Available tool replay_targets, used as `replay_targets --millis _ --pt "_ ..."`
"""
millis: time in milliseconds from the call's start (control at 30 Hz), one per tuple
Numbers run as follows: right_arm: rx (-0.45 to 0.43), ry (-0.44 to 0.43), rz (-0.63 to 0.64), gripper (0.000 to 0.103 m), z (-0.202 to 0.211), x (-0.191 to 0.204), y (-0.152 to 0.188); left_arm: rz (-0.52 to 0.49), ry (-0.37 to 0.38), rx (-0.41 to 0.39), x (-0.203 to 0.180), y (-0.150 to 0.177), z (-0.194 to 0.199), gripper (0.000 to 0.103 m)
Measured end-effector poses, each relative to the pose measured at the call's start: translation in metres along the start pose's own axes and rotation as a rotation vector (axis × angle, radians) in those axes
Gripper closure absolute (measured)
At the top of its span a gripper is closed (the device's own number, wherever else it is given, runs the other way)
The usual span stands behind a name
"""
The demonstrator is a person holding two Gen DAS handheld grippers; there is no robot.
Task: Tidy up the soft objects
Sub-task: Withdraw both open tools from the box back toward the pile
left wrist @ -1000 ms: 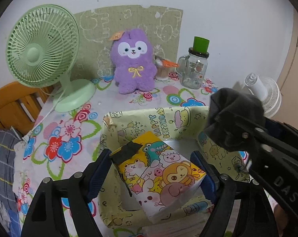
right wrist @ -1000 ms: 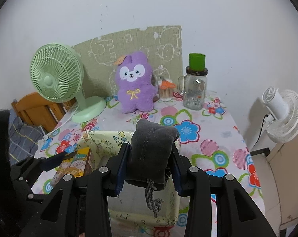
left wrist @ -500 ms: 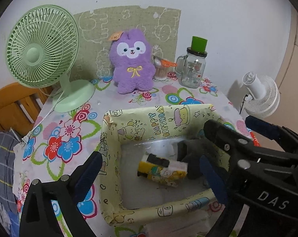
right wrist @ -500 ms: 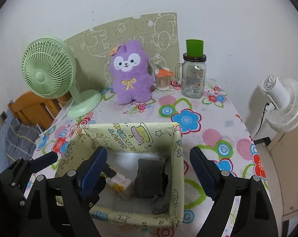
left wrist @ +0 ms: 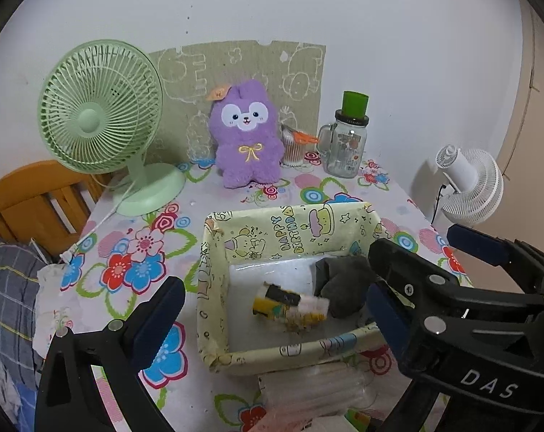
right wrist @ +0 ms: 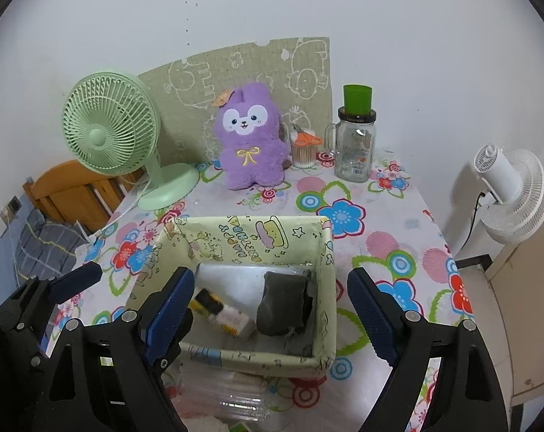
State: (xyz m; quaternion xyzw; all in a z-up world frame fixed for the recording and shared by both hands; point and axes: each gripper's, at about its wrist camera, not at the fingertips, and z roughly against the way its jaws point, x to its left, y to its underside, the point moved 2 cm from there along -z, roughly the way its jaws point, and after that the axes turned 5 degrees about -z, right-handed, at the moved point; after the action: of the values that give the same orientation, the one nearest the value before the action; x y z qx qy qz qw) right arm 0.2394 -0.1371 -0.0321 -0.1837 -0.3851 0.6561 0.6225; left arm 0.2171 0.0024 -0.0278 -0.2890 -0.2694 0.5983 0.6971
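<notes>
A yellow-green paper box (left wrist: pixel 272 230) (right wrist: pixel 250 237) printed with "Happy Birthday" sits on the floral tablecloth. Inside it lie a yellow cartoon-print packet (left wrist: pixel 290 306) (right wrist: pixel 225 313) and, to its right, a dark grey pouch (left wrist: pixel 344 284) (right wrist: pixel 282 302). My left gripper (left wrist: pixel 273 293) hangs wide open above the box's near side, holding nothing. The jaws of my right gripper (right wrist: pixel 270 280) are opening over the box with nothing between the pads. A purple plush rabbit (left wrist: pixel 246 136) (right wrist: pixel 252 136) sits upright at the back of the table.
A green desk fan (left wrist: pixel 99 108) stands back left. A glass mug jar with a green lid (left wrist: pixel 347 144) and a swab cup with orange scissors (left wrist: pixel 295 144) stand back right. A white fan (left wrist: pixel 470 183) is off the table's right edge. Clear plastic (right wrist: pixel 236 392) lies before the box.
A second ago the left gripper held the packet and the right held the grey pouch over the box. Both jaws opened, both things dropped into the box, and the grippers drew back.
</notes>
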Motion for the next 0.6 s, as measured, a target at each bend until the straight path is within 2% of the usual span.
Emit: replay_targets --millis 600 --pt "-0.075 0.009 0.004 0.011 0.058 0.000 0.017 -0.024 -0.007 -0.070 -0.019 0.017 0.054 0.001"
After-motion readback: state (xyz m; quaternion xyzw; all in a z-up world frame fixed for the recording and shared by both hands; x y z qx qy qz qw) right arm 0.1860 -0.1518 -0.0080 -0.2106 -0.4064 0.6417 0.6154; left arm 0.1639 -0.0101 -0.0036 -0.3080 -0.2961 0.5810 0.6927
